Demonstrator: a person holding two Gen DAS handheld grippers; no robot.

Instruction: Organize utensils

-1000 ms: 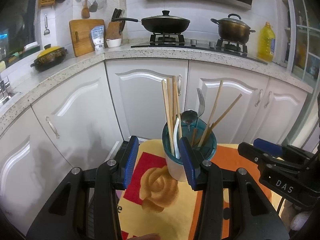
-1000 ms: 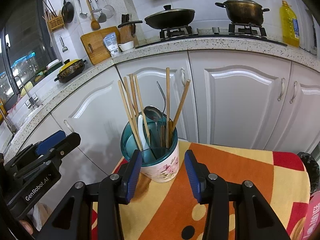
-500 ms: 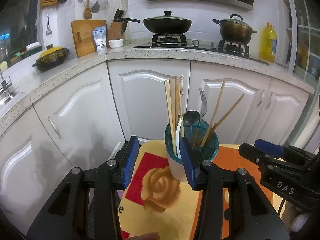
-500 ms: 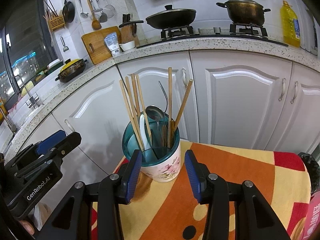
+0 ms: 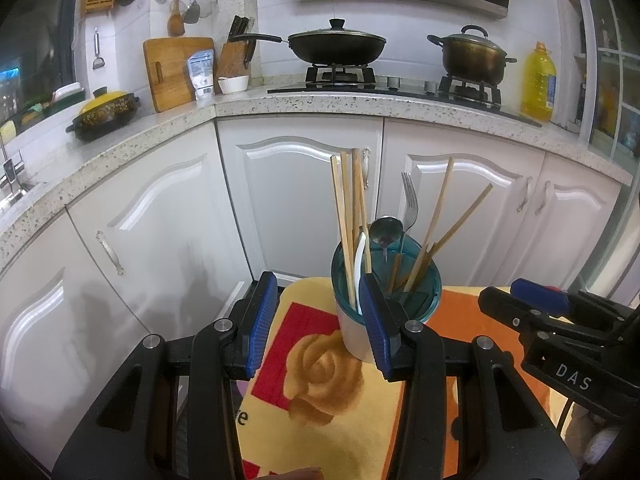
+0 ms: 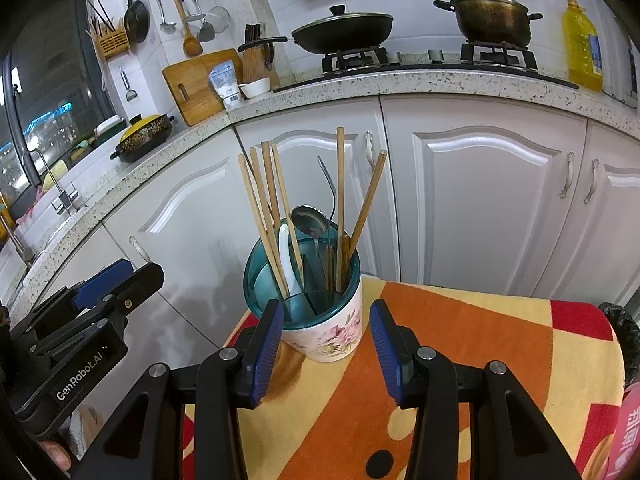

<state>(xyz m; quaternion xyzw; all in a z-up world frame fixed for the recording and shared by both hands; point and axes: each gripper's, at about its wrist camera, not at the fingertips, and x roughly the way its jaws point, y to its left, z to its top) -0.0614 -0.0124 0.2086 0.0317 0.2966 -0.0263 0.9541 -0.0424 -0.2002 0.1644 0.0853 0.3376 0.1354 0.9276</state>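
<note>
1. Both grippers hang with jaws wide apart and nothing between them: the left gripper (image 5: 318, 322) and the right gripper (image 6: 326, 346)
2. One utensil holder (image 6: 332, 330), a floral white cup with a teal insert, stands upright on the patterned cloth (image 6: 460, 360), near its far left corner
3. Several wooden chopsticks (image 6: 264, 216) lean in the holder, beside a metal spoon (image 6: 309, 222), a fork (image 5: 410, 204) and a white spoon (image 6: 288, 264)
4. From the right wrist view the holder sits between the blue pads (image 6: 266, 346), just ahead of them and not touching
5. From the left wrist view the holder stands behind the right-hand pad (image 5: 370, 326); whether they touch cannot be told
6. White cabinets (image 6: 480, 208) rise behind the cloth
</note>
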